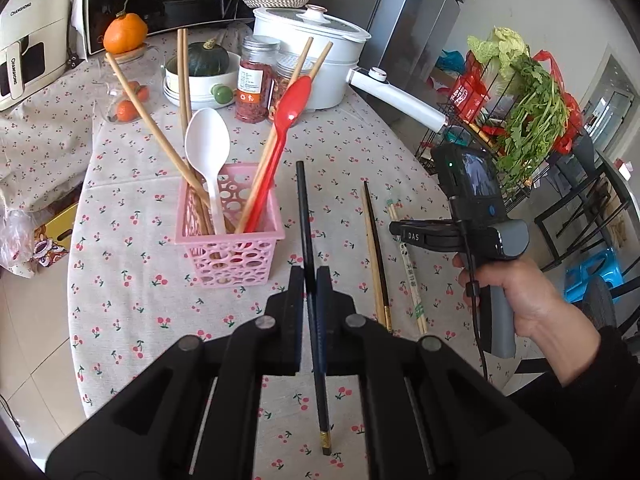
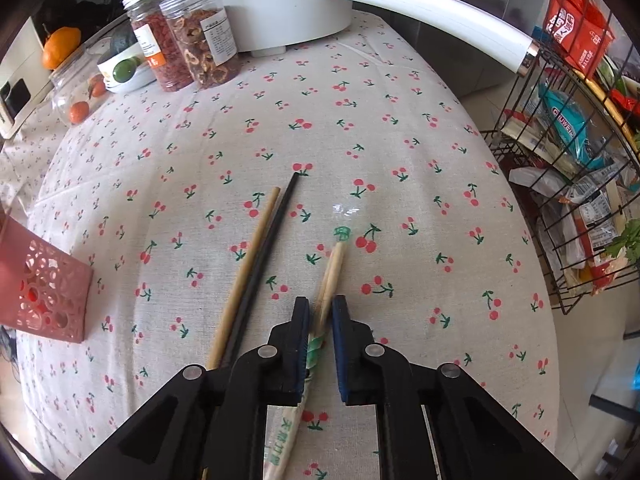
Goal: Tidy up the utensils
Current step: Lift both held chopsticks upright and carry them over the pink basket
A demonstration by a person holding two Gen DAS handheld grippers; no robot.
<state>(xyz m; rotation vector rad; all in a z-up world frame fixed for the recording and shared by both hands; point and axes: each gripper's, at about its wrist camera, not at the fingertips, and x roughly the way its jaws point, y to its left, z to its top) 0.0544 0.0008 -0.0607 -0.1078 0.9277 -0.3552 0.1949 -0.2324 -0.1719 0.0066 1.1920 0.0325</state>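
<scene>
My left gripper (image 1: 310, 276) is shut on a black chopstick (image 1: 303, 208), held in the air just right of the pink perforated basket (image 1: 232, 248). The basket holds a white spoon (image 1: 207, 136), a red spoon (image 1: 294, 100) and several wooden chopsticks. A hand holds my right gripper (image 2: 321, 308) low over the cloth, shut on a paper-wrapped pair of chopsticks (image 2: 335, 260). Just left of them lie a wooden chopstick (image 2: 252, 252) and a black chopstick (image 2: 272, 236) side by side. In the right wrist view the basket (image 2: 52, 300) is at the far left edge.
A white electric pot (image 1: 312, 40) with a long handle (image 2: 432, 12) stands at the back, with two jars (image 1: 254, 76) and a bowl with a squash (image 1: 204, 76) beside it. A wire rack (image 2: 560, 160) of packets and greens stands off the table's right edge.
</scene>
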